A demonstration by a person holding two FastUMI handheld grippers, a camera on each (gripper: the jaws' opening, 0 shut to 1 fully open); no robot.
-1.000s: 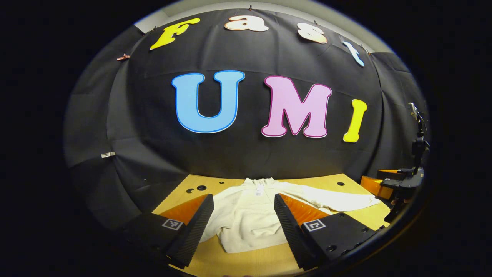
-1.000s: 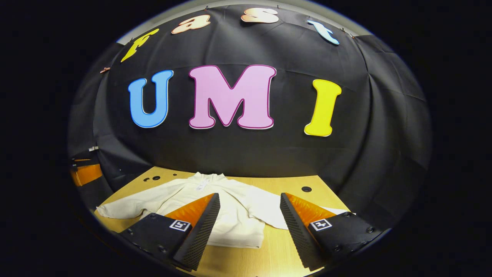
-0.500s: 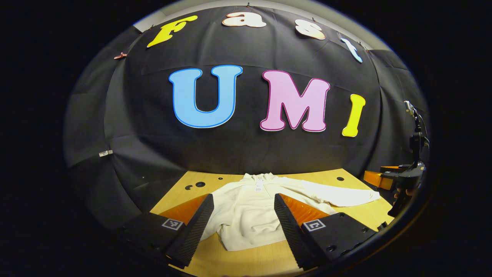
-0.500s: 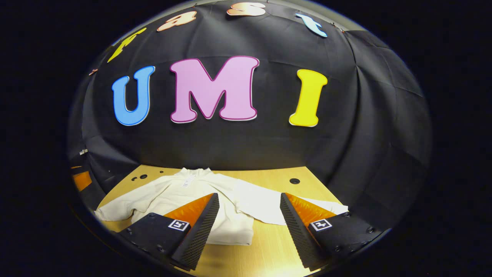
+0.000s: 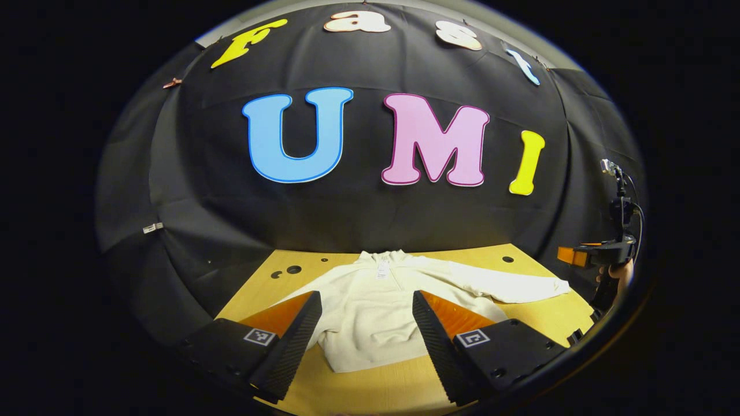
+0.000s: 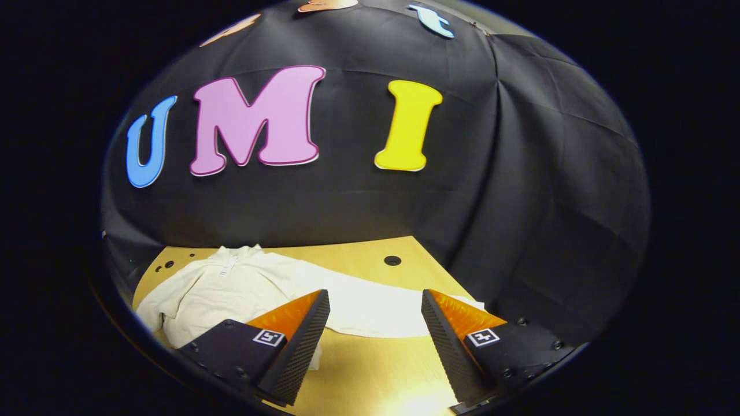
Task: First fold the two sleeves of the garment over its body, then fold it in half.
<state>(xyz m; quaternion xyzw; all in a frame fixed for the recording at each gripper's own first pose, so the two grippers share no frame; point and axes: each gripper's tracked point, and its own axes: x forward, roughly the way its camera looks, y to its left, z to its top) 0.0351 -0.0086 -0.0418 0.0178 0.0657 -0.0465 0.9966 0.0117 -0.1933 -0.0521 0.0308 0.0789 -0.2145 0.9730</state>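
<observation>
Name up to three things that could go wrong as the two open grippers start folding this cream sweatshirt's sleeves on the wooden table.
1. The sweatshirt's right sleeve stretches toward the table's right edge; a clumsy grab could drag the cuff off.
2. The body looks rumpled near the hem, so folding could trap wrinkles.
3. Both grippers, left and right, hang open above the cloth; a shallow pinch may slip.

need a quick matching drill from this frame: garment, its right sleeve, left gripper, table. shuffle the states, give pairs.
Column 1:
1. cream garment
2. right sleeve
3. left gripper
4. wooden table

Column 2:
A. open, holding nothing
B. stretched out sideways, not folded
C. lies flat, collar toward the booth wall
D. has round holes near its far edge

Pairs: 1-C, 2-B, 3-A, 4-D
</observation>
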